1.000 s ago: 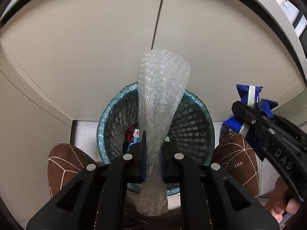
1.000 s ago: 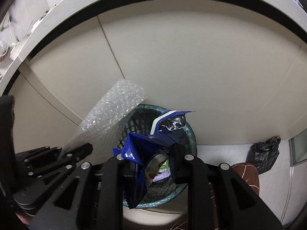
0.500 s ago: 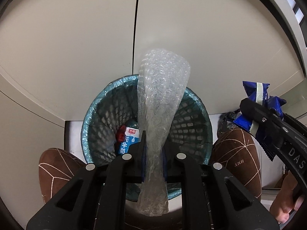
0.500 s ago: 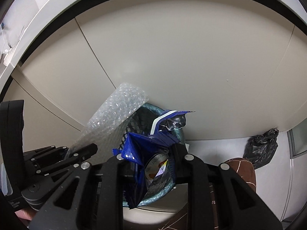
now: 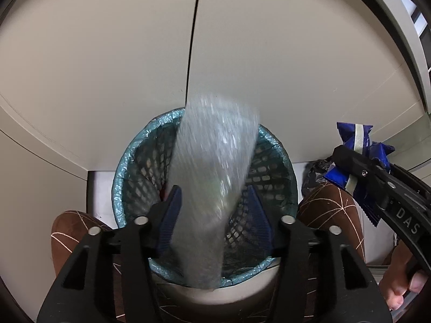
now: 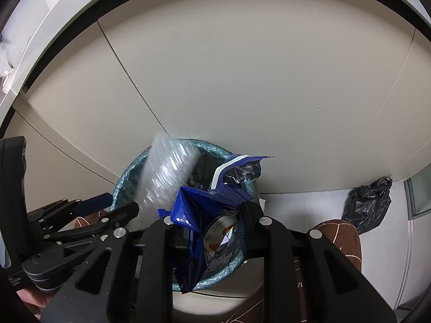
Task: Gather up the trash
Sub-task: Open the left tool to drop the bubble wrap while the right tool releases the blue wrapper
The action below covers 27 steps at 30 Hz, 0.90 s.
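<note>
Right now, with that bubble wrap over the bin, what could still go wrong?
The left gripper is opening and the bubble wrap, blurred between its fingers, is long: it may catch on the basket rim and hang out. The blue snack bag clamped in the right gripper sits over the same opening, so the two could tangle.

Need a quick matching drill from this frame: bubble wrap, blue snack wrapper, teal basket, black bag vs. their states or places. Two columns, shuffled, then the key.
Things:
1. bubble wrap
2. blue snack wrapper
3. teal mesh basket
4. black plastic bag

States/places:
A. on the floor against the wall, off to the side
B. pinched in the right gripper
C. blurred, between the opening jaws of the left gripper
D. under both grippers, trash already inside

Pairs: 1-C, 2-B, 3-D, 4-A
</note>
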Tool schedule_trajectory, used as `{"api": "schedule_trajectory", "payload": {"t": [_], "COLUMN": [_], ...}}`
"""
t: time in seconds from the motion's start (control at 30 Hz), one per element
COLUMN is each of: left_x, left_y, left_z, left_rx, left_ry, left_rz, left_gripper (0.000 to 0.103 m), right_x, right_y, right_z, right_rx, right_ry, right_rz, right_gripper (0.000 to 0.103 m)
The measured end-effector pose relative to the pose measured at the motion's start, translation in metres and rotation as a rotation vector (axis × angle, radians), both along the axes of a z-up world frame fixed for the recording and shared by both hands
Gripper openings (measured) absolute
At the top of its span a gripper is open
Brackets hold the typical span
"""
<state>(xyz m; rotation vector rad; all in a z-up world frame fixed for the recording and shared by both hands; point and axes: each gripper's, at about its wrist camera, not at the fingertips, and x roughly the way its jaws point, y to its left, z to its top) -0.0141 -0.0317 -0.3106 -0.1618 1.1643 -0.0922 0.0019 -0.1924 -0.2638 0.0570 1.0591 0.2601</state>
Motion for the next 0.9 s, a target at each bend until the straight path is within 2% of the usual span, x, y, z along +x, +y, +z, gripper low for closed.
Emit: {"api": "schedule_trajectory", "payload": {"t": [0.13, 0.3, 0.4, 0.6, 0.9], "left_x": [-0.004, -0.007, -0.009, -0.014, -0.013], "left_y": [0.005, 0.018, 0.027, 0.05, 0.076], "left_z": [0.007, 0.02, 0.026, 0.033, 0.022], "left_rx": [-0.001, 0.014, 0.037, 0.04, 0.04], "left_ry": [-0.02, -0.08, -0.111, -0.133, -0.103], "left_rz": [0.011, 0.031, 0.044, 0.073, 0.1], "left_gripper": [0.065, 0.084, 0.09, 0.094, 0.097], "right_x": [-0.001, -0.001, 0.0, 0.006, 0.017], "right_y": [0.002, 0.007, 0.014, 0.038, 0.068], "right_z": [0.001, 0.002, 0.002, -0.008, -0.033], "right_rx": [0.002, 0.004, 0.013, 0.018, -0.006], "right_ry": [-0.001, -0.017, -0.023, -0.012, 0.033], "right_rz": [0.004, 0.021, 0.039, 0.088, 0.128], "right_gripper": [0.022, 0.022, 0.023, 0.024, 0.029]}}
